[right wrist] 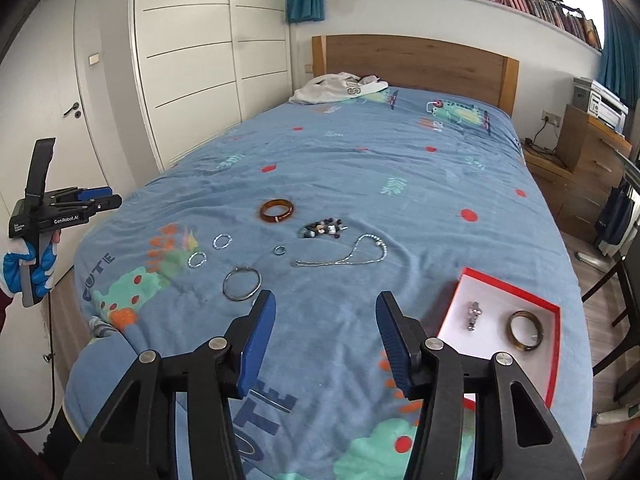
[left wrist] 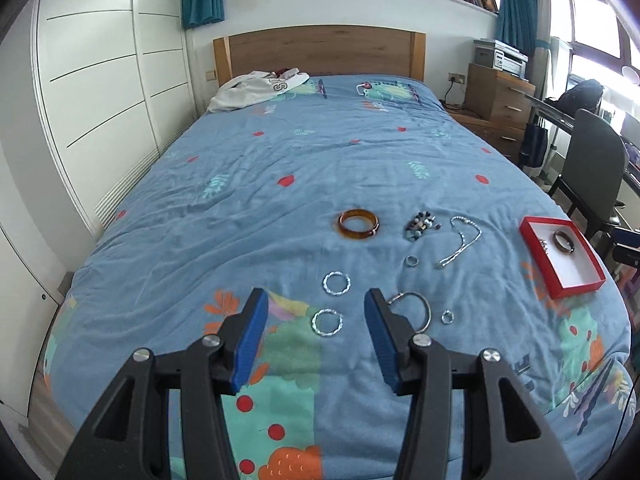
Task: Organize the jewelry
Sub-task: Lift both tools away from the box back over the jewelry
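Observation:
Jewelry lies on the blue bedspread: an amber bangle (left wrist: 358,224) (right wrist: 276,210), a beaded bracelet (left wrist: 421,225) (right wrist: 322,228), a silver chain necklace (left wrist: 461,246) (right wrist: 348,255), a small ring (left wrist: 411,261) (right wrist: 279,250), two twisted silver hoops (left wrist: 336,283) (left wrist: 327,322), a large silver bangle (left wrist: 412,307) (right wrist: 241,283). A red box (left wrist: 588,276) (right wrist: 554,344) holds a dark bangle (right wrist: 525,331) and a small silver piece (right wrist: 473,315). My left gripper (left wrist: 316,304) is open and empty above the hoops. My right gripper (right wrist: 326,306) is open and empty left of the box.
A white garment (left wrist: 256,88) lies by the wooden headboard (left wrist: 320,54). White wardrobes (left wrist: 100,80) stand to the left. A wooden drawer unit (left wrist: 496,100), a chair (left wrist: 592,172) and a desk stand to the right of the bed. The left gripper also shows at the right wrist view's left edge (right wrist: 60,208).

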`<state>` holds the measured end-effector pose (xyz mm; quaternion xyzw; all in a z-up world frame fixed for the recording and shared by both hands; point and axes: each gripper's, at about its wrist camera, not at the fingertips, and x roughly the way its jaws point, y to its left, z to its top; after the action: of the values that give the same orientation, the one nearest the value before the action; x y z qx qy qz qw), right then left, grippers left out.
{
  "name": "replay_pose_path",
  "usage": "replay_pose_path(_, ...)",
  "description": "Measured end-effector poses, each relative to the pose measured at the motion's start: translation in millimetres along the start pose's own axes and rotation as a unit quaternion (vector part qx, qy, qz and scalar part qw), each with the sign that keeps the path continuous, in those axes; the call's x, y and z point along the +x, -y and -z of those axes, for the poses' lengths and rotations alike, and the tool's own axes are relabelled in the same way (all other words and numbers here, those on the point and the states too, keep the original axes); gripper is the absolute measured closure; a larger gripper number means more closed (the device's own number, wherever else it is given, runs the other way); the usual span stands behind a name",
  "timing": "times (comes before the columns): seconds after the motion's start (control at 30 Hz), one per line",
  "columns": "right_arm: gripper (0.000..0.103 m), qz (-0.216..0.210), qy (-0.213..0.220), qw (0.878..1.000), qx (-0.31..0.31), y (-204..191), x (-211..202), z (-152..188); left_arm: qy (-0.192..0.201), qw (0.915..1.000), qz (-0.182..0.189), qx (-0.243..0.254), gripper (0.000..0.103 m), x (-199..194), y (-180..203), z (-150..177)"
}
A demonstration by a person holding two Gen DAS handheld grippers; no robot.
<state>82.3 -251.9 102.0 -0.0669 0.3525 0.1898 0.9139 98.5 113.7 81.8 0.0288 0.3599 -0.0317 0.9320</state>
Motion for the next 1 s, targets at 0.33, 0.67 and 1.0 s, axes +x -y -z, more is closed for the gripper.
replay_pose_path(0.33, 0.065, -0.044, -0.051, 0.998, 0.004, -35.7, 87.7, 19.7, -0.06, 0.997, 0.017, -0.045, 0.055, 71.6, -10.3, 51.8)
replay_pose_path(0.67, 0.066, -0.078, -0.106, 0.991, -0.007, -47.8, 175.2, 32.9, -0.094, 0.9929, 0.033, -0.065, 0.055, 144.3, -9.5, 55.1)
replay_pose_path(1.0, 0.066, -0.107, -0.118, 0.987, -0.018, -55.0, 217.9, 31.8, -0.107, 0.9906, 0.029, -0.08, 0.055, 174.5, -15.0, 58.1)
